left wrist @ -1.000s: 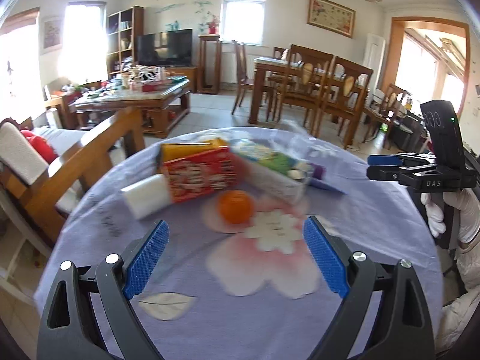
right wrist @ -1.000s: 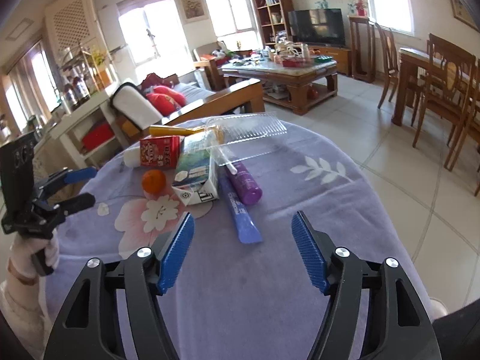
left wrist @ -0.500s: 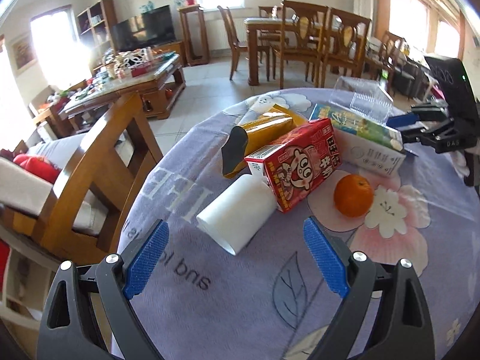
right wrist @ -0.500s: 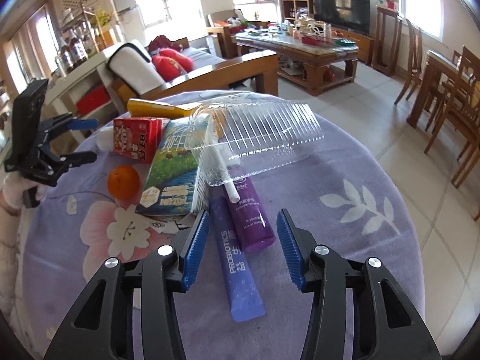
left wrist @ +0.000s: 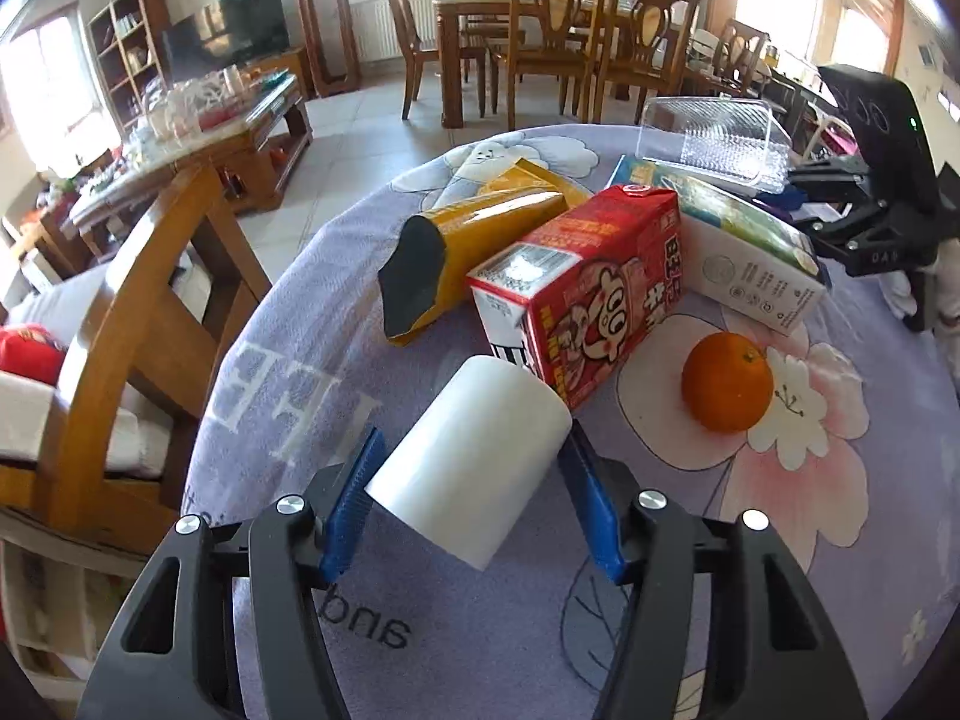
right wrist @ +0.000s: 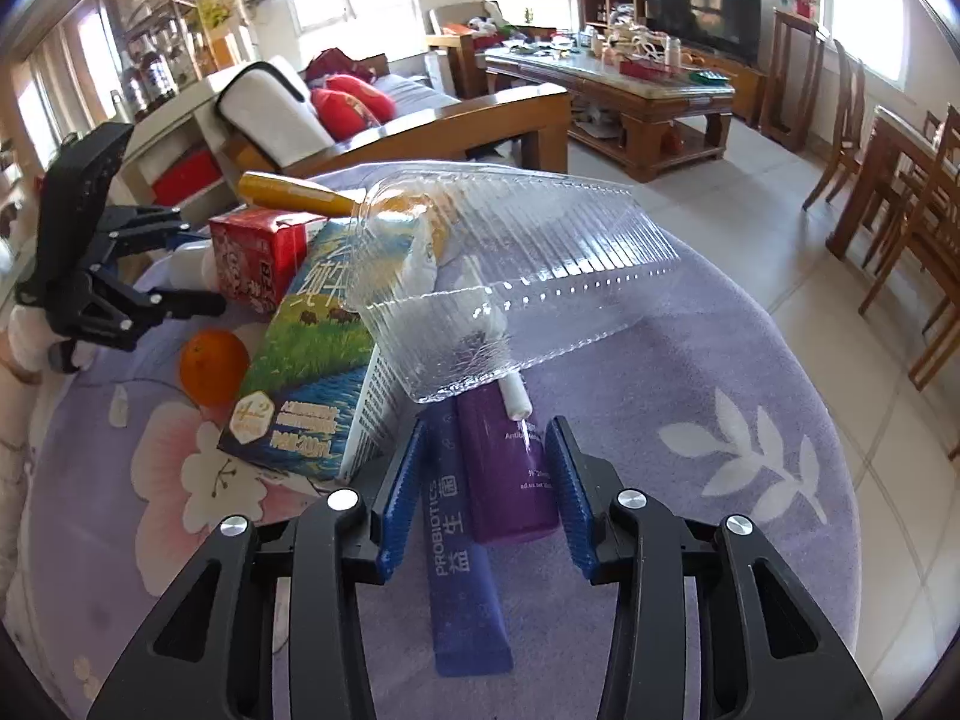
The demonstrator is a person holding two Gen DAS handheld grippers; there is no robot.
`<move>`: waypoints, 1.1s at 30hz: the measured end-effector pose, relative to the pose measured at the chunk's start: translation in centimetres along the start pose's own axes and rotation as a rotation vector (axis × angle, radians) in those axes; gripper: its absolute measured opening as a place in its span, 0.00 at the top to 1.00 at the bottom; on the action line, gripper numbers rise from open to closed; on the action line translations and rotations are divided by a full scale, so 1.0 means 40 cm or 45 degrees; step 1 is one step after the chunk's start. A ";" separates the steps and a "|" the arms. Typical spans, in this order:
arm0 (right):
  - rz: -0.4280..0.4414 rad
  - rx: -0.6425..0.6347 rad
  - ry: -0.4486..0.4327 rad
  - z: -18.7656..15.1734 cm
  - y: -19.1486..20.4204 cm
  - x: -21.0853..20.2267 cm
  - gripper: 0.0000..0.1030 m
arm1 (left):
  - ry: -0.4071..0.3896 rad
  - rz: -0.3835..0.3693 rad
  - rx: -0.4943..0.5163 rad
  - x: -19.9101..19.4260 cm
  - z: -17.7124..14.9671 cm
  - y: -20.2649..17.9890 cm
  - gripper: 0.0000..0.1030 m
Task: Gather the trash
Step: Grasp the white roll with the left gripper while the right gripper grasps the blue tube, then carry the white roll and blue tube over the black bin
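On the round table with a purple flowered cloth (left wrist: 810,570), my left gripper (left wrist: 474,492) has its blue pads on both sides of a white cup (left wrist: 471,462) lying on its side, touching it. Behind it lie a red drink carton (left wrist: 594,288), a yellow wrapper (left wrist: 474,246), a milk carton (left wrist: 750,252) and an orange (left wrist: 726,381). My right gripper (right wrist: 486,474) has closed in around a purple bottle (right wrist: 510,474) and a blue tube (right wrist: 462,546); the pads stand close beside them. A clear plastic lid (right wrist: 510,276) lies above them.
A wooden chair (left wrist: 150,300) stands against the table's left edge. A coffee table (right wrist: 612,84), sofa (right wrist: 336,114) and dining chairs (left wrist: 570,30) stand farther off. The left gripper shows in the right wrist view (right wrist: 120,276); the right one shows in the left wrist view (left wrist: 864,210).
My left gripper moved forward and narrowed onto the white cup. My right gripper moved forward and narrowed around the purple bottle and blue tube.
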State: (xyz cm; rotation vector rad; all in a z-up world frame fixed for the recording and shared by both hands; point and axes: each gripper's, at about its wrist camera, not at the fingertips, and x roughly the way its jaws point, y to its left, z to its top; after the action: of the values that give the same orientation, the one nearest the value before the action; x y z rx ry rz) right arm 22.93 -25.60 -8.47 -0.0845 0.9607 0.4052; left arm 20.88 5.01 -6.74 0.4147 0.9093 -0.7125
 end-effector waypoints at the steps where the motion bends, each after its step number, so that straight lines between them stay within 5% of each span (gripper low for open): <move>1: -0.005 0.006 0.002 -0.001 0.000 0.000 0.73 | -0.001 0.011 -0.008 -0.003 -0.001 -0.003 0.43; 12: 0.064 0.082 -0.061 -0.063 -0.008 -0.097 0.76 | -0.085 0.032 -0.055 -0.101 -0.040 -0.091 0.43; 15: 0.134 0.109 -0.081 -0.092 -0.005 -0.142 0.95 | -0.123 0.040 -0.060 -0.138 -0.048 -0.126 0.43; 24: 0.127 0.122 -0.056 -0.194 0.022 -0.183 0.95 | -0.211 0.005 -0.115 -0.196 -0.087 -0.225 0.43; 33: 0.153 0.133 -0.177 -0.265 0.030 -0.333 0.95 | -0.333 -0.093 -0.126 -0.242 -0.078 -0.346 0.43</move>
State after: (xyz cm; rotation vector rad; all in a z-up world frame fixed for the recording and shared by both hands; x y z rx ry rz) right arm 7.51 -31.09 -3.65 0.0955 0.8500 0.4646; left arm 5.27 0.89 -0.92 0.1950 0.7117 -0.7654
